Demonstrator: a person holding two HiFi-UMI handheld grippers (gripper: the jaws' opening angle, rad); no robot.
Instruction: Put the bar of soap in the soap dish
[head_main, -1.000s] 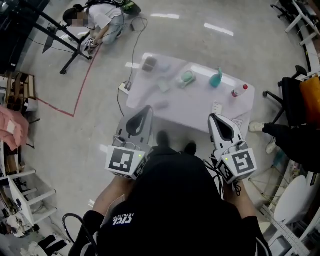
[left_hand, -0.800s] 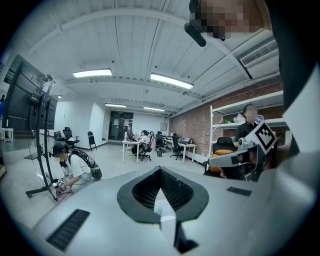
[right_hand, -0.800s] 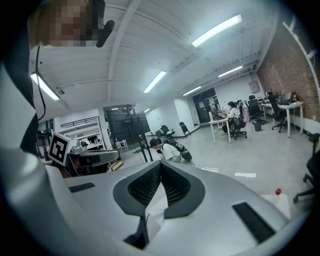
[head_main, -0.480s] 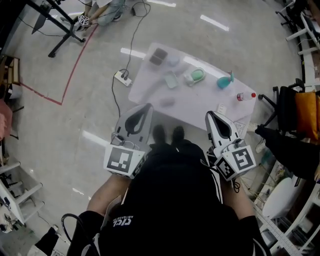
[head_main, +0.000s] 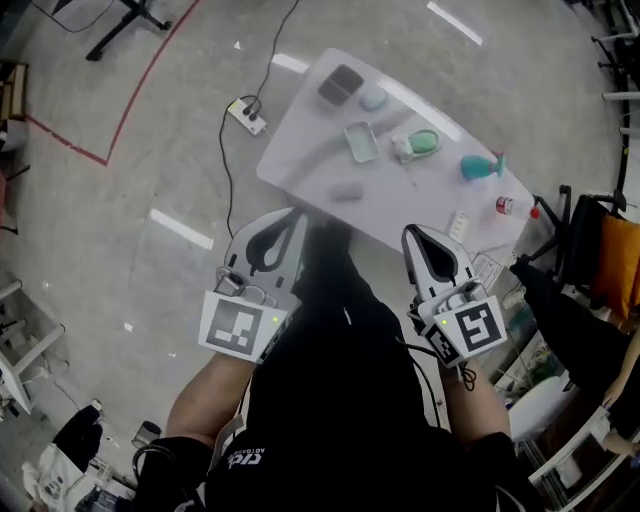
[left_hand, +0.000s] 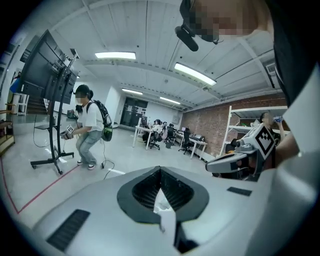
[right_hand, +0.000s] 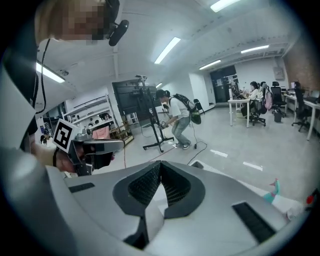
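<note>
A white rectangular counter (head_main: 300, 150) fills the upper middle of the head view. Short of its near edge, the left hand-held gripper (head_main: 297, 214) and the right hand-held gripper (head_main: 409, 233) hover side by side, well apart. Each has its jaws pressed together with nothing between them. On the counter, a shallow teal rectangular soap dish (head_main: 360, 142) sits toward the middle, nearer the left end. A small pale lilac rounded bar of soap (head_main: 346, 190) lies apart from the dish, close to the near edge. A teal container (head_main: 480, 167) is near the right end.
</note>
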